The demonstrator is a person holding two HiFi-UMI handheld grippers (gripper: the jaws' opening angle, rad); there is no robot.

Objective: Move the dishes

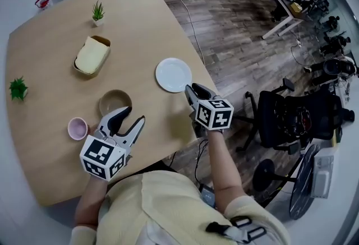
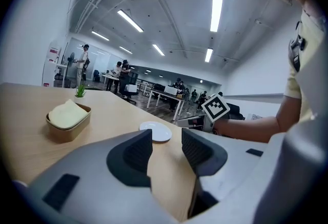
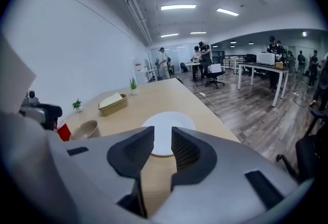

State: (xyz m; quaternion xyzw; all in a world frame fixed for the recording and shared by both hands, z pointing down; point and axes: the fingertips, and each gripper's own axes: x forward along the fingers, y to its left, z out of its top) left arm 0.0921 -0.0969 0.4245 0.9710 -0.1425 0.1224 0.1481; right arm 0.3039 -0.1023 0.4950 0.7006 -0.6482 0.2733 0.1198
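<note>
A white plate (image 1: 173,74) lies near the right edge of the round wooden table (image 1: 50,53). A brown bowl (image 1: 115,102) and a pink cup (image 1: 78,128) stand nearer the front. My right gripper (image 1: 195,92) hovers just in front of the plate, open by a narrow gap and holding nothing; the plate (image 3: 179,120) shows beyond its jaws (image 3: 162,138). My left gripper (image 1: 129,118) is open and empty, right of the cup and just in front of the bowl. The left gripper view (image 2: 166,138) looks across the table to the plate (image 2: 156,129).
A tan box (image 1: 92,56) with a pale yellow block in it sits mid-table. Two small green plants (image 1: 98,12) (image 1: 18,88) stand at the far and left edges. A black office chair (image 1: 291,118) stands on the wooden floor right of the table.
</note>
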